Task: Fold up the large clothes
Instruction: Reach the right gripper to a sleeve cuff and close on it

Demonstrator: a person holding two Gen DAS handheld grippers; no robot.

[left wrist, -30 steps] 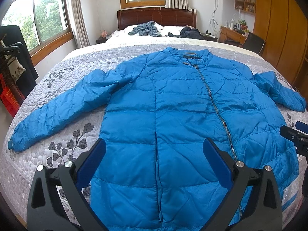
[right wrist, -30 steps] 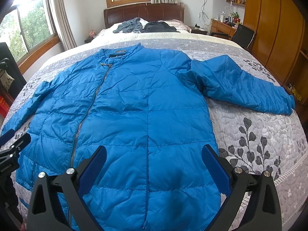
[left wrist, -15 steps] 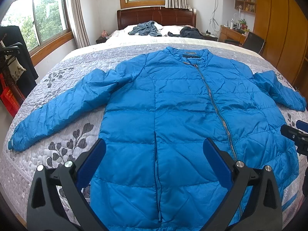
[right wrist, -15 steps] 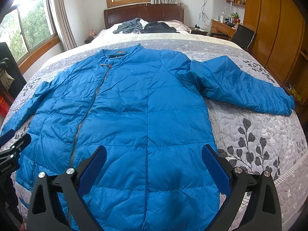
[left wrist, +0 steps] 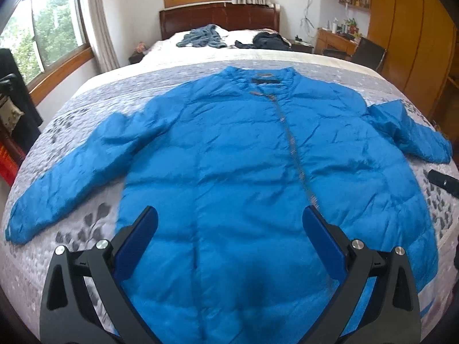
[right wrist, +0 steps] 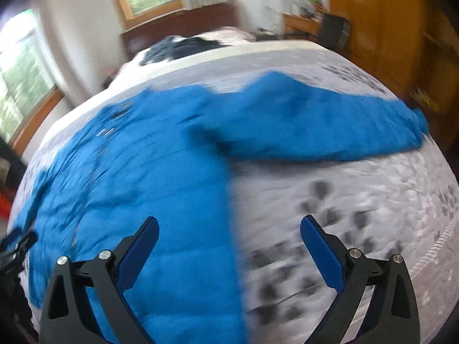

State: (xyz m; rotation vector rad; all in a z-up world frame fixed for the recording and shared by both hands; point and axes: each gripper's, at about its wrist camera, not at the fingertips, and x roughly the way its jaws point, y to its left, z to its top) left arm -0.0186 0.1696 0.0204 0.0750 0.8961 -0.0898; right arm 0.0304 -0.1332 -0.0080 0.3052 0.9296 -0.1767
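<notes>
A large blue puffer jacket (left wrist: 235,154) lies flat and zipped on the grey floral bedspread (left wrist: 86,106), collar towards the headboard, both sleeves spread outwards. My left gripper (left wrist: 229,223) hovers open over the jacket's lower front, holding nothing. In the blurred right wrist view the same jacket (right wrist: 149,177) fills the left half, and its right sleeve (right wrist: 321,126) stretches across to the right. My right gripper (right wrist: 229,229) is open above the jacket's right side edge, with one finger over fabric and the other over bedspread (right wrist: 358,189). Its tip (left wrist: 443,182) shows at the right edge of the left wrist view.
Two piles of dark clothes (left wrist: 202,35) lie near the wooden headboard (left wrist: 218,20). A desk with a chair (left wrist: 370,53) and a wooden wardrobe (left wrist: 413,37) stand at the right. Windows and a dark hanging garment (left wrist: 17,106) are on the left.
The right gripper has swung quickly to the right, now over the jacket's right edge and sleeve, with the view blurred. The left gripper has lifted or drawn back slightly. Both stay open.
</notes>
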